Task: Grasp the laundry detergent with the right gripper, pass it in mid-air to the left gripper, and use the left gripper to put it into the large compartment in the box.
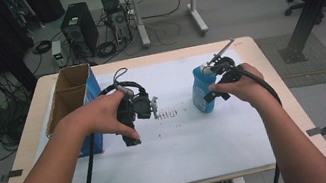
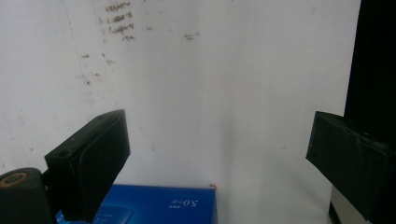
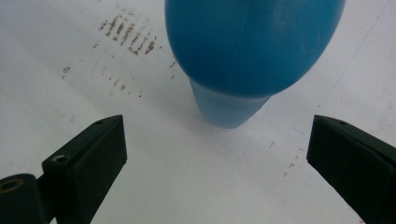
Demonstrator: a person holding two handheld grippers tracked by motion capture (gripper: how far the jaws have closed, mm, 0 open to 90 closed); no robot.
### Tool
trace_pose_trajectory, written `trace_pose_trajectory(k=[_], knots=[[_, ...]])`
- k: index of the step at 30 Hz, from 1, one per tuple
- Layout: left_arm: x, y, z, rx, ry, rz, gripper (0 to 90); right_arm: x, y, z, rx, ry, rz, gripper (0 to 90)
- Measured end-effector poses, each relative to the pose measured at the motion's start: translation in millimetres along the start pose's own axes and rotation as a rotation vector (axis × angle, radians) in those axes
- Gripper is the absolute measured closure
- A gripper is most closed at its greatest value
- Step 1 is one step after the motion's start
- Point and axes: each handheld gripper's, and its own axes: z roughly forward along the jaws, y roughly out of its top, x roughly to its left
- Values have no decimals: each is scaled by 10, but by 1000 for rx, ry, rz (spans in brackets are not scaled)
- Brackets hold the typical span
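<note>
Two tongs up over the bench (image 1: 277, 117), and I've got both on screen. From the high view, my left tongs (image 1: 134, 107) sit near the middle of the white sheet (image 1: 187, 153), gripped by the left hand (image 1: 104, 116), with the cable trailing down toward six o'clock. In the left gripper view the left tongs (image 2: 219, 154) stand wide apart with nothing between the jaws, only bare white sheet (image 2: 224, 84) below, and a blue box (image 2: 163, 205) at six o'clock in that frame.

Over to the other side: the right hand (image 1: 241, 87) holds the right tongs (image 1: 219, 74) right up against a blue bottle (image 1: 201, 90), which stands upright on the sheet at about two o'clock from centre. In the right gripper view the right tongs (image 3: 217, 158) are spread wide too, nothing gripped, and the blue bottle (image 3: 247, 51) looms at twelve o'clock ahead of the jaws, not between them.

Brown smudge marks (image 1: 167, 114) lie on the sheet between the two tongs. An open cardboard box (image 1: 68, 95) with a blue side sits at nine o'clock on the bench edge, just beside my left forearm.
</note>
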Motion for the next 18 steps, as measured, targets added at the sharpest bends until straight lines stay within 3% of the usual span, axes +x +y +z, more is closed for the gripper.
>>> trace_pose_trajectory(k=[8, 18], knots=[[-16, 30, 6, 12, 1, 3, 64, -15, -78, 175, -48, 2, 9, 49], [-33, 53, 29, 20, -6, 9, 65, -28, -160, 340, -149, -19, 18, 49]])
